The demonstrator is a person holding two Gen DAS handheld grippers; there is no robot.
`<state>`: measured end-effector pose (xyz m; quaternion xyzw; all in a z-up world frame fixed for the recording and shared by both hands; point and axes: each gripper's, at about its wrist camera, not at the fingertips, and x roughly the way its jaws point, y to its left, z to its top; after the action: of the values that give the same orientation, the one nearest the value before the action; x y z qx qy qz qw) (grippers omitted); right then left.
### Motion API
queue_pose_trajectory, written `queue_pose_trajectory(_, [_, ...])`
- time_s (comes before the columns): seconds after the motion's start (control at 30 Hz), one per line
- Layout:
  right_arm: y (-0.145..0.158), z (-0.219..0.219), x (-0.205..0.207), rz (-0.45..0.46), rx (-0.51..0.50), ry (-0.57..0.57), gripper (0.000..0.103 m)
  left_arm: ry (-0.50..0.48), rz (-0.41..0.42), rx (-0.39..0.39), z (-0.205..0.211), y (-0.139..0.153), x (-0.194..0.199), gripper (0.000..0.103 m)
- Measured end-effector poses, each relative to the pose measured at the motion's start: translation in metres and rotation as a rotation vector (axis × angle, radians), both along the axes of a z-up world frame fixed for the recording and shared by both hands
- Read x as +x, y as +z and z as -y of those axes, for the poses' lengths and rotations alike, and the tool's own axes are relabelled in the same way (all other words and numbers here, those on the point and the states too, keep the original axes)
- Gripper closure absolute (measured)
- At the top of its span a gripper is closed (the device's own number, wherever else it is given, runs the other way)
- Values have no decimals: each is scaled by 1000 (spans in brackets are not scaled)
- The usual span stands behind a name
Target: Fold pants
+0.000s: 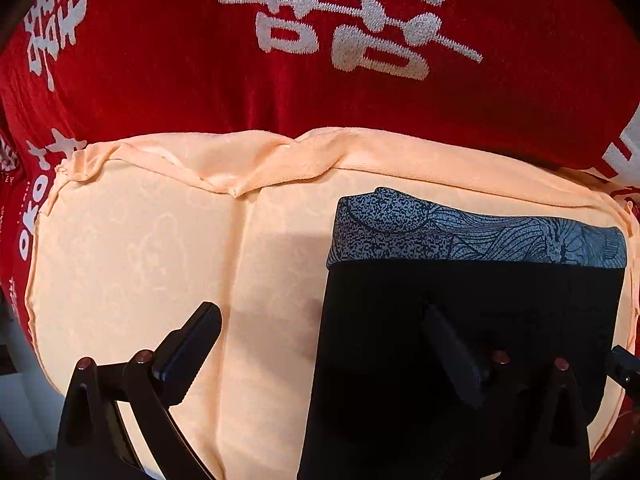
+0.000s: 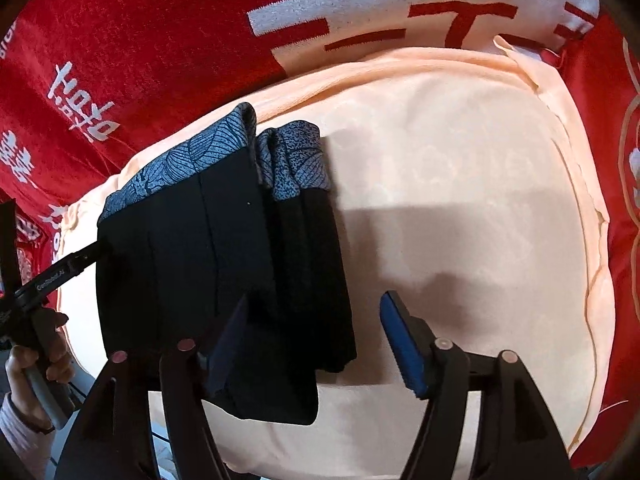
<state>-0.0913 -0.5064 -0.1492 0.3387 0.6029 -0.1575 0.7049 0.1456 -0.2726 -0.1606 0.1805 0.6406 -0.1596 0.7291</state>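
The black pants with a blue-grey patterned waistband lie folded in a compact stack on a peach cloth. In the right wrist view the pants sit at the left, folded in layers, with the waistband at the far end. My left gripper is open, its right finger over the black fabric and its left finger over the peach cloth. My right gripper is open, its left finger over the pants' near edge and its right finger over the cloth. The left gripper also shows in the right wrist view, touching the pants' left edge.
A red blanket with white characters lies beyond the peach cloth and shows in the right wrist view too. The peach cloth spreads to the right of the pants. A hand holds the left gripper's handle.
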Motion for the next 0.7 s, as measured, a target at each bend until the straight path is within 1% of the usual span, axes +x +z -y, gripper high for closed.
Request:
queue_pose_trajectory(0.13, [0, 1, -3, 2, 1, -4, 30, -6, -12, 2, 0, 0, -2, 1])
queue_pose_trajectory(0.2, [0, 2, -3, 5, 6, -8, 24, -8, -12, 3, -1, 1, -2, 1])
queue_pose_trajectory(0.33, [1, 4, -6, 14, 6, -19, 22, -23, -11, 5, -2, 2, -5, 1])
queue_pose_trajectory(0.4, [1, 5, -7, 21, 7, -27, 21, -31, -24, -7, -3, 3, -6, 1])
queue_pose_trajectory(0.47, [1, 6, -9, 32, 7, -34, 20, -36, -47, -27, -5, 3, -7, 1])
queue_pose_trajectory(0.53, [2, 7, -10, 48, 4, -33, 16, -39, -82, -68, -9, 3, -8, 1])
queue_pose_trajectory(0.57, [2, 7, -11, 60, 4, -29, 10, -43, -105, -97, -12, 3, -8, 1])
queue_pose_trajectory(0.6, [2, 6, -12, 76, 3, -24, 9, -47, -123, -119, -13, 3, -9, 1])
queue_pose_trajectory(0.7, [2, 6, -13, 92, -4, -12, 8, -50, -185, -177, -17, 0, -11, 1])
